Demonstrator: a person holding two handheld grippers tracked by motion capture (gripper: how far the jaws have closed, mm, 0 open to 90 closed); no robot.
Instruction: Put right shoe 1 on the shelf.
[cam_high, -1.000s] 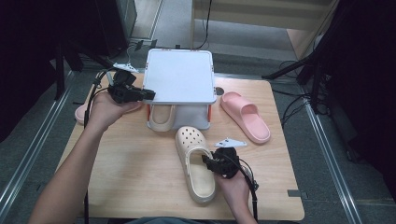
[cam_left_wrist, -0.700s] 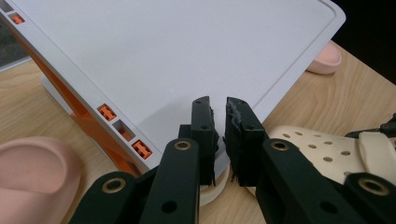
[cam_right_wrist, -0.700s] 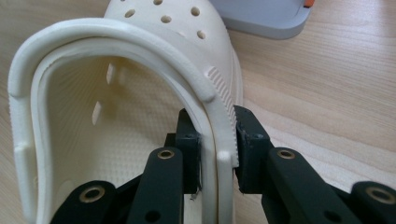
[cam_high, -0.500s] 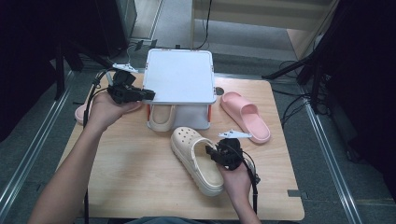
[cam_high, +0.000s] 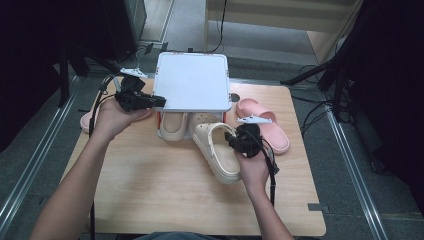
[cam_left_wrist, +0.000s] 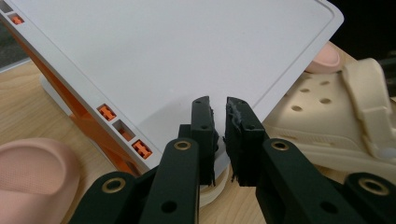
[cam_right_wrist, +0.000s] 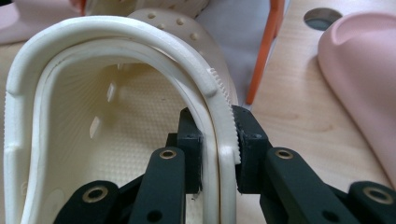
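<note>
Right gripper (cam_high: 235, 141) jaws, just closing, clamp cream clog's (cam_high: 218, 152) heel wall, mid-surface near the rack (cam_high: 192, 81); left gripper (cam_high: 159, 101) jaws pinch rack's lid edge; next: slide clog under beside its mate (cam_high: 172, 125).

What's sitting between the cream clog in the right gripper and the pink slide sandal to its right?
Bare wood tabletop in the right gripper view separates the cream perforated foam clog from the pink foam slide sandal; the orange rack leg stands farther back.
</note>
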